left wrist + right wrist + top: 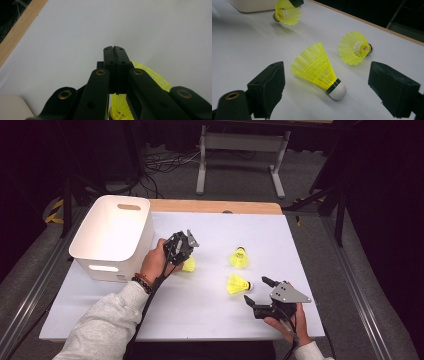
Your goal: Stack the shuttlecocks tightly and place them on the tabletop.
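At left of the high view stands a white plastic bin (pixel 111 238) — smooth, round-cornered, with slotted handles. Just right of it, the left gripper (pixel 186 256) has its black jaws pinched tight on the mesh skirt of a yellow shuttlecock (pixel 189 264). Two more ribbed yellow shuttlecocks lie mid-table: far one (pixel 239 258), near one (pixel 239 284). At lower right, the right gripper (pixel 256 291) stands wide — the near one lies just ahead of it.
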The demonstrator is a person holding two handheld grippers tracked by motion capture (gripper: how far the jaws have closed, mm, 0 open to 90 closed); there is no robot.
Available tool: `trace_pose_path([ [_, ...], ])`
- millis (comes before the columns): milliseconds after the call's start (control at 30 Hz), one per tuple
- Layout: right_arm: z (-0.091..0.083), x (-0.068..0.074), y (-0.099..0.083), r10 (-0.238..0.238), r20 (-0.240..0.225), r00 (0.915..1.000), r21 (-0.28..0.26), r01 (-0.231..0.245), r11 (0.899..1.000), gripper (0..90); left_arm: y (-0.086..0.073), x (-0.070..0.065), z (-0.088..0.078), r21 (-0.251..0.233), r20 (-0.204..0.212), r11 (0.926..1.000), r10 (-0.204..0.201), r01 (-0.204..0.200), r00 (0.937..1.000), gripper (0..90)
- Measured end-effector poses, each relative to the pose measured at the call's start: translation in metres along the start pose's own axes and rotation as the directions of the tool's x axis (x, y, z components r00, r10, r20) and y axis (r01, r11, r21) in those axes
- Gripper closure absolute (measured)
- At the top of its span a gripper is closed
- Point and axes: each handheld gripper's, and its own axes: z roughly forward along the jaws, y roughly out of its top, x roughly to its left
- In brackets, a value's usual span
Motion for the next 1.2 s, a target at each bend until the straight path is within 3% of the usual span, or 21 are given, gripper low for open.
trace_pose_path([
  [133,0.000,0.001,0.001,-0.005,-0.003,1.0000,0.000,0.005,1.000,14.7,0.002,-0.001,0.009,0.039,0.005,0.9992,0.012,-0.012,0.9999,89.9],
  [233,0.000,0.001,0.001,-0.005,-0.005,1.0000,0.002,0.005,1.000,14.7,0.001,0.002,0.017,0.041,0.012,0.9991,-0.012,0.011,0.9999,89.8],
  [533,-0.001,0.000,0.000,-0.001,-0.003,1.0000,0.002,0.001,1.000,14.6,0.003,-0.003,0.026,0.044,0.039,0.9990,0.010,-0.011,0.9992,89.4],
  [900,-0.002,0.000,0.001,-0.009,0.001,1.0000,-0.002,0.009,1.000,14.6,0.001,-0.001,0.023,0.019,0.050,0.9998,-0.003,0.002,0.9987,83.1],
  [1200,-0.003,-0.002,0.002,-0.010,0.011,0.9999,-0.008,0.010,1.000,14.6,0.001,0.001,0.006,-0.056,0.004,0.9984,-0.012,0.012,0.9999,65.7],
])
